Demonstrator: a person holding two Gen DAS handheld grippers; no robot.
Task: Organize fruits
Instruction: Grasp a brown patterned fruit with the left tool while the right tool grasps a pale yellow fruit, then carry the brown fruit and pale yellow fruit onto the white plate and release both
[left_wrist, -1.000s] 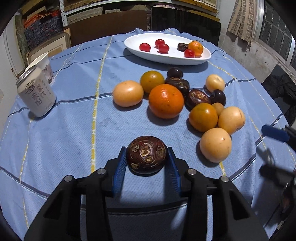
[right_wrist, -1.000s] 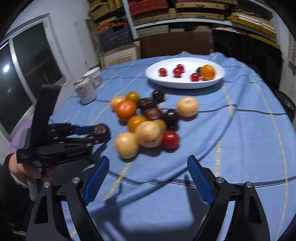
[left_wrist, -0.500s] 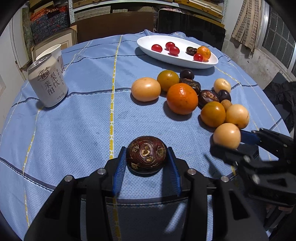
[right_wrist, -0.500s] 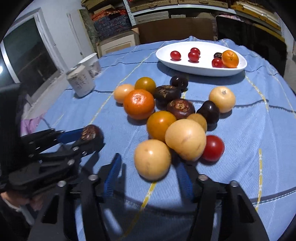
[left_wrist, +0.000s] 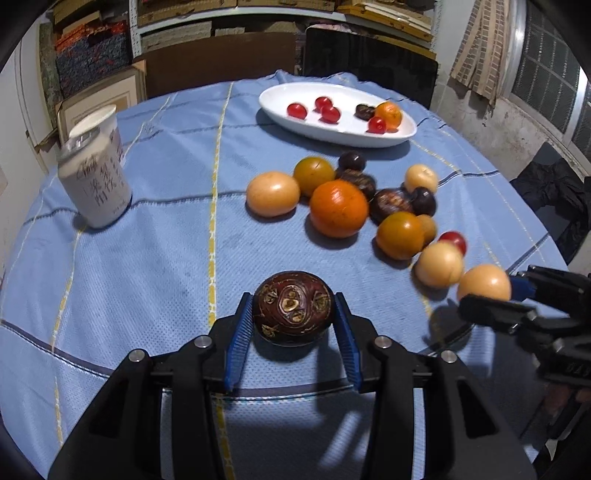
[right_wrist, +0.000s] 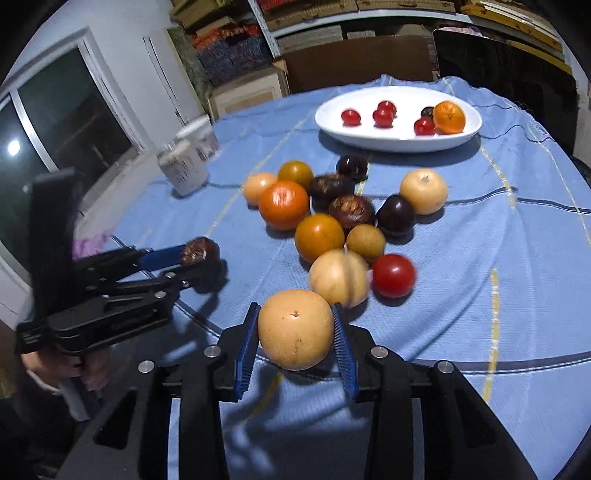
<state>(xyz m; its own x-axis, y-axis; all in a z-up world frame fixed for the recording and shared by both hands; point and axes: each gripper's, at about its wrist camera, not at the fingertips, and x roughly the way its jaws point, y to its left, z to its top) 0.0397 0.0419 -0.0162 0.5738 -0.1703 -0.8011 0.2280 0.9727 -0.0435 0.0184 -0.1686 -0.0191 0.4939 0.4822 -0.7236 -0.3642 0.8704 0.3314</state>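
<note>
My left gripper (left_wrist: 292, 314) is shut on a dark brown passion fruit (left_wrist: 292, 313), held just above the blue tablecloth; it also shows in the right wrist view (right_wrist: 197, 251). My right gripper (right_wrist: 295, 328) is shut on a pale yellow round fruit (right_wrist: 295, 328), lifted off the near edge of the fruit pile; it shows in the left wrist view (left_wrist: 484, 282). The pile of several oranges, yellow and dark fruits (right_wrist: 321, 232) lies mid-table. A white oval plate (right_wrist: 399, 138) at the back holds cherry tomatoes, a dark fruit and an orange.
A white drink can (left_wrist: 94, 181) and a paper cup (left_wrist: 107, 122) behind it stand at the table's left. A red tomato (right_wrist: 393, 275) lies by the pile's near edge. Shelves, boxes and a dark chair surround the round table (left_wrist: 147, 258).
My right gripper moved in on the nearest pale yellow fruit, closed on it and raised it a little. My left gripper kept its hold on the passion fruit and shifted slightly.
</note>
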